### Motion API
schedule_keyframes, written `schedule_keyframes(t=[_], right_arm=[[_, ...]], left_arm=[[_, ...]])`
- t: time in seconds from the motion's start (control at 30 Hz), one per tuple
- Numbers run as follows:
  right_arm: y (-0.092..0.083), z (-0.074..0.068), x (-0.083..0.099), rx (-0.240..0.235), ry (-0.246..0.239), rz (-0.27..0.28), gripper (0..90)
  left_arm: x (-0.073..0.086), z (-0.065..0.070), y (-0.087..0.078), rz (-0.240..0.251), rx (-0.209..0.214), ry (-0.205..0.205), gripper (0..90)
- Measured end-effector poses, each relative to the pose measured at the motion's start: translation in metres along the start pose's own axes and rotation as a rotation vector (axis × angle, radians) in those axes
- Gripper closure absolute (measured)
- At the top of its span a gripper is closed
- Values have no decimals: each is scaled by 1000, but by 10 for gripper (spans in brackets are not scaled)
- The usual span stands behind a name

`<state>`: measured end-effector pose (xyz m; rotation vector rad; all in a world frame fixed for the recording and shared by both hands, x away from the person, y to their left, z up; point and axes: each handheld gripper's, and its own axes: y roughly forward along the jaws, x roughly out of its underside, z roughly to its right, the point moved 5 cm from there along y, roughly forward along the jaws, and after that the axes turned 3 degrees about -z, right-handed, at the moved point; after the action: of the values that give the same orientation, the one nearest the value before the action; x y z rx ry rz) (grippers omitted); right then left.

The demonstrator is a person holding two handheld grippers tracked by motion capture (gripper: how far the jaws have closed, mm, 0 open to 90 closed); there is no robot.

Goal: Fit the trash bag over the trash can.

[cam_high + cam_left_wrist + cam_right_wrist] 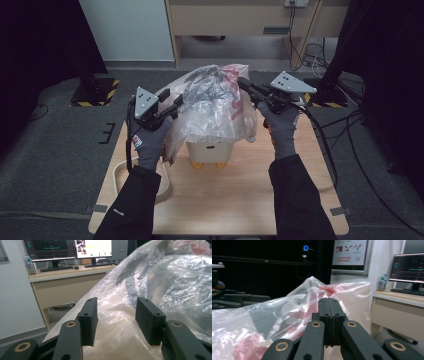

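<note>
Up top, the plastic bag sits between both grippers' jaws.

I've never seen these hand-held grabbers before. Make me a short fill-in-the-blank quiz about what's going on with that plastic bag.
1. The jaws of the right gripper are pressed ____.
2. The left gripper has its jaws standing ____, with film of the plastic bag between them.
3. Under the bag, a white box stands on the ____ table.

Missing words: shut; apart; wooden
</note>
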<state>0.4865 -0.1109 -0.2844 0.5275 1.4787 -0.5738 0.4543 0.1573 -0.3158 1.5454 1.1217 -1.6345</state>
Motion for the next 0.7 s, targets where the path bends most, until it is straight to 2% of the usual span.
schedule_keyframes(t=[0.03, 0.27, 0.33, 0.47, 0.6, 0.63, 0.7], right_arm=[[6, -7, -5, -18, -9, -1, 900], [20, -23, -13, -56, -42, -25, 900], [27, -29, -10, -71, -60, -61, 900], [34, -30, 6, -69, -85, -151, 900], [37, -32, 7, -70, -77, -178, 899], [37, -31, 7, -69, -75, -179, 898], [37, -31, 7, -65, -75, -180, 895]], left_arm=[[0, 1, 1, 1, 1, -1, 520], [0, 1, 0, 3, 3, -1, 520], [0, 0, -2, -1, 7, 0, 519], [-4, -4, -6, 24, 13, -20, 517], [-14, -6, -13, 44, 23, -17, 511], [-18, -4, -14, 58, 30, -28, 510], [-27, 2, -17, 78, 54, -19, 506]])
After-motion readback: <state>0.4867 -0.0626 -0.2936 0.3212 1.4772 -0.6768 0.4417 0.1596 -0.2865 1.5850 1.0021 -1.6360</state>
